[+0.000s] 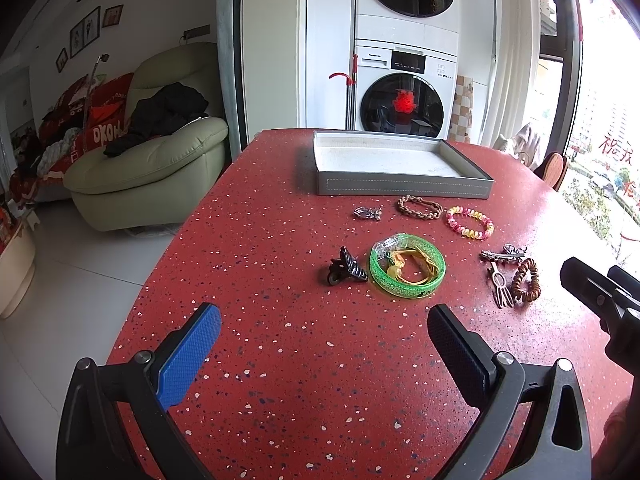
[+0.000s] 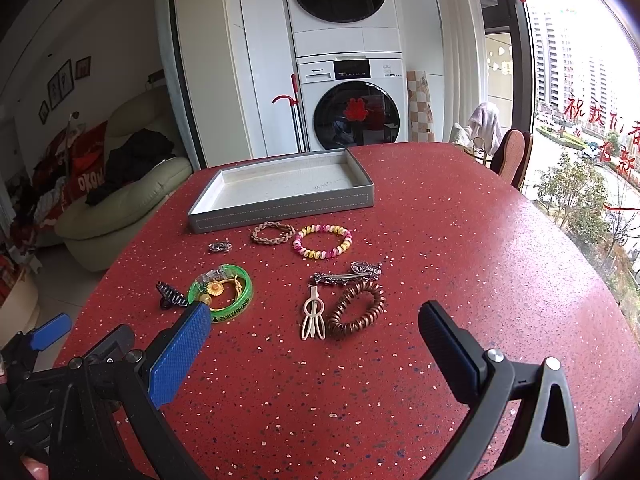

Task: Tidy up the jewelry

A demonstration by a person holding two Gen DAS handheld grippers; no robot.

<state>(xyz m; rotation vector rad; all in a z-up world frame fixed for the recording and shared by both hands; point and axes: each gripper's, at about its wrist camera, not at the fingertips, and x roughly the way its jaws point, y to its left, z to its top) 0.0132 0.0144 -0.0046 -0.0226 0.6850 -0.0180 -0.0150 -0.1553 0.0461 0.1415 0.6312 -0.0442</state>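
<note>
An empty grey tray (image 1: 404, 188) (image 2: 280, 210) sits at the far side of the red table. In front of it lie a braided brown bracelet (image 1: 420, 207) (image 2: 272, 233), a pink-yellow bead bracelet (image 1: 470, 222) (image 2: 322, 241), a small silver brooch (image 1: 367, 213) (image 2: 219, 246), a green bangle (image 1: 407, 270) (image 2: 221, 293), a black claw clip (image 1: 346, 268) (image 2: 171, 295), a silver barrette (image 1: 503, 254) (image 2: 346, 274), a cream hair clip (image 1: 500, 284) (image 2: 312, 316) and a brown coil hair tie (image 1: 526, 280) (image 2: 356, 308). My left gripper (image 1: 324, 328) is open and empty, short of the claw clip. My right gripper (image 2: 314, 324) is open and empty, near the cream clip.
The red speckled table (image 1: 280, 360) (image 2: 480, 240) has a curved edge on the left above white floor. A green sofa (image 1: 152, 168) stands left, stacked washing machines (image 1: 404, 80) behind, and a chair (image 2: 512, 156) by the window at right.
</note>
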